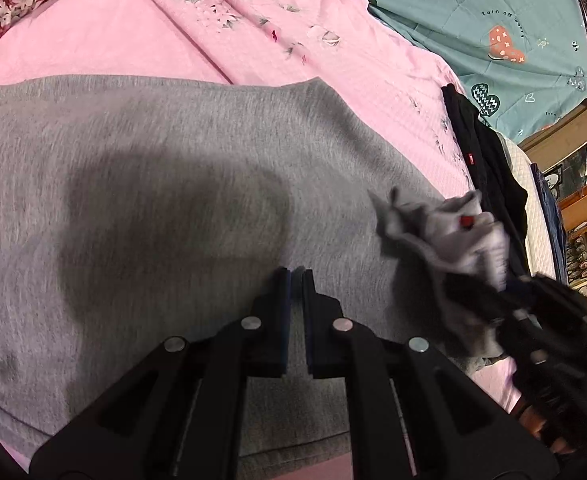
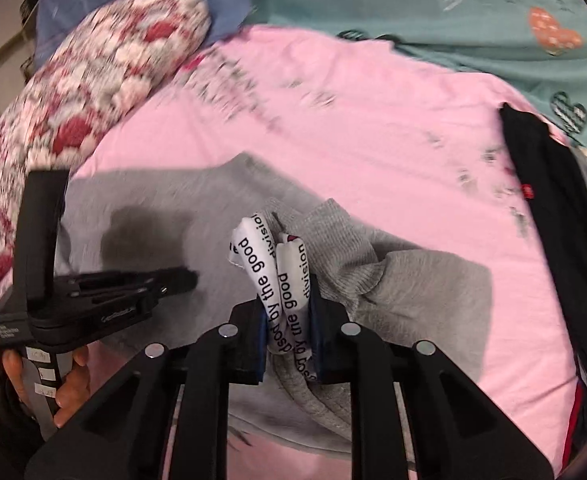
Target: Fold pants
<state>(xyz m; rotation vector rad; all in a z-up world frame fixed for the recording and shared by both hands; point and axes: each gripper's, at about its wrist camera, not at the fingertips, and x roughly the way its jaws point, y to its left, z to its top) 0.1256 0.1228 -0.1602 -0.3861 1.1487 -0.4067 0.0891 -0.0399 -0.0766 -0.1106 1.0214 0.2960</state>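
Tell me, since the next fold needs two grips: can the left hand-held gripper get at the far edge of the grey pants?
Probably yes. The left hand-held gripper is shut on nothing above the flat grey pants, and nothing lies between it and their far edge.

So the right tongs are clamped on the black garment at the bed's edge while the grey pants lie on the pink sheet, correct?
Not quite. The right wrist view shows the right tongs clamped on the grey pants' printed white drawstring, not the black garment, which lies untouched at the bed's edge. The pants do lie on the pink sheet.
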